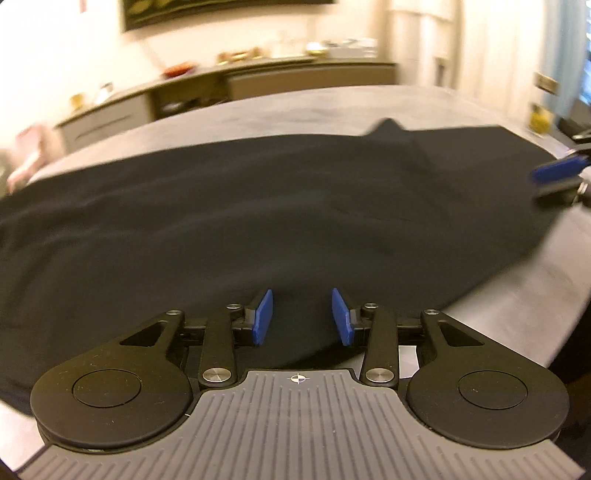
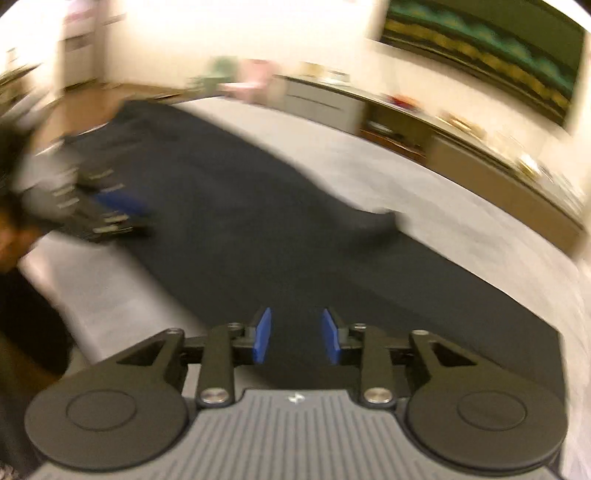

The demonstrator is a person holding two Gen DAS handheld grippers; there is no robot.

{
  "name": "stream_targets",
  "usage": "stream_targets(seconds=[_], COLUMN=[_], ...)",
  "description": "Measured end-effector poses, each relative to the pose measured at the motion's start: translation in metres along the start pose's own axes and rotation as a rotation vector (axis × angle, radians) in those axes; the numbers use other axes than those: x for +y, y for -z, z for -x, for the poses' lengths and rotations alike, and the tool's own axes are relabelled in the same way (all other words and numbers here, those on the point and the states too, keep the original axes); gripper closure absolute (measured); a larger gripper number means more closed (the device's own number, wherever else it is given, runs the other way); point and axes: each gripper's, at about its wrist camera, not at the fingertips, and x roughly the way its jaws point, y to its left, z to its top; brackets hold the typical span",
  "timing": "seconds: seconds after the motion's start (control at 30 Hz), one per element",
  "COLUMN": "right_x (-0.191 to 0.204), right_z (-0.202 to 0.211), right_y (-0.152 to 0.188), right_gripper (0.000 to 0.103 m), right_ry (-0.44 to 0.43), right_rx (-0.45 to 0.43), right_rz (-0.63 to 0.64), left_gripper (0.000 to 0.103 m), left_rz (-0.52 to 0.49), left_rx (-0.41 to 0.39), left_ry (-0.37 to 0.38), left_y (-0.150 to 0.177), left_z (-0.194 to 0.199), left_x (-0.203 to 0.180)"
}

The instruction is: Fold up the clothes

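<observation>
We start at the left, where our left gripper [image 1: 302, 317] hangs low over the dark garment [image 1: 258, 214], its blue pads [image 1: 263, 316] parted with a clear gap between them. Only dark cloth shows in that gap, lying beneath the pads rather than pinched by them, so we read this claw as open and empty.

The dark garment lies spread flat across the grey table [image 1: 517, 280], reaching from the far left edge of the left wrist view almost to the right edge, with one small peak of cloth raised along its far side. Behind the table we see a long sideboard [image 1: 258, 79] against the wall, with a framed picture [image 1: 221, 11] above it.

Moving right, our right gripper [image 2: 295, 336] also sits over the garment, near the cloth's end. Its pads stand apart with nothing clamped between them, so it too is open. The right wrist view is heavily blurred. In it the other gripper appears as a smeared dark shape at the left, over the garment's near edge.
</observation>
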Motion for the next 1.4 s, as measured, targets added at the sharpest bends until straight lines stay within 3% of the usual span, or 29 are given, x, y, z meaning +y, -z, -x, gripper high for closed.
stream_targets(seconds=[0.1, 0.2, 0.3, 0.47, 0.6, 0.73, 0.8, 0.87, 0.93, 1.1, 1.17, 1.27, 1.4], right_x=[-0.059, -0.120, -0.165, -0.190, -0.186, -0.177, -0.167, -0.144, -0.119, -0.010, 0.036, 0.105, 0.171], right_z=[-0.024, -0.041, -0.035, -0.036, -0.037, -0.042, -0.036, -0.025, -0.017, -0.047, -0.063, -0.094, -0.159], right_y=[0.013, 0.032, 0.048, 0.061, 0.068, 0.063, 0.051, 0.028, 0.004, -0.066, -0.097, -0.153, -0.231], right_gripper=[0.072, 0.069, 0.067, 0.061, 0.059, 0.061, 0.064, 0.060, 0.054, 0.043, 0.039, 0.027, 0.017], right_ry=[0.179, 0.277, 0.293, 0.432, 0.512, 0.601, 0.606, 0.535, 0.457, 0.113, -0.008, -0.186, -0.403], right_rx=[0.130, 0.235, 0.220, 0.219, 0.237, 0.278, 0.237, 0.130, 0.033, -0.001, -0.013, -0.047, -0.036], right_rz=[-0.118, -0.276, -0.467, -0.518, -0.491, -0.428, -0.411, -0.402, -0.383, -0.122, 0.001, 0.179, 0.245], left_gripper=[0.071, 0.065, 0.064, 0.072, 0.073, 0.070, 0.060, 0.053, 0.046, 0.043, 0.043, 0.041, 0.037], left_rz=[0.071, 0.132, 0.205, 0.416, 0.657, 0.837, 0.864, 0.857, 0.855, 0.865, 0.853, 0.814, 0.766], left_rx=[0.014, 0.028, 0.042, 0.066, -0.018, -0.101, -0.149, -0.185, -0.161, -0.136, -0.140, -0.107, -0.081], left_ry=[-0.052, -0.133, -0.234, -0.419, -0.473, -0.511, -0.486, -0.472, -0.433, -0.348, -0.291, -0.278, -0.267], left_y=[-0.003, -0.005, -0.006, 0.000, 0.011, 0.012, -0.001, -0.018, -0.032, -0.045, -0.040, -0.047, -0.050], left_z=[-0.004, -0.004, -0.003, 0.007, 0.049, 0.091, 0.101, 0.102, 0.088, 0.048, 0.035, 0.016, 0.003], left_x=[0.016, 0.034, 0.056, 0.115, 0.176, 0.240, 0.271, 0.301, 0.334, 0.389, 0.389, 0.396, 0.393])
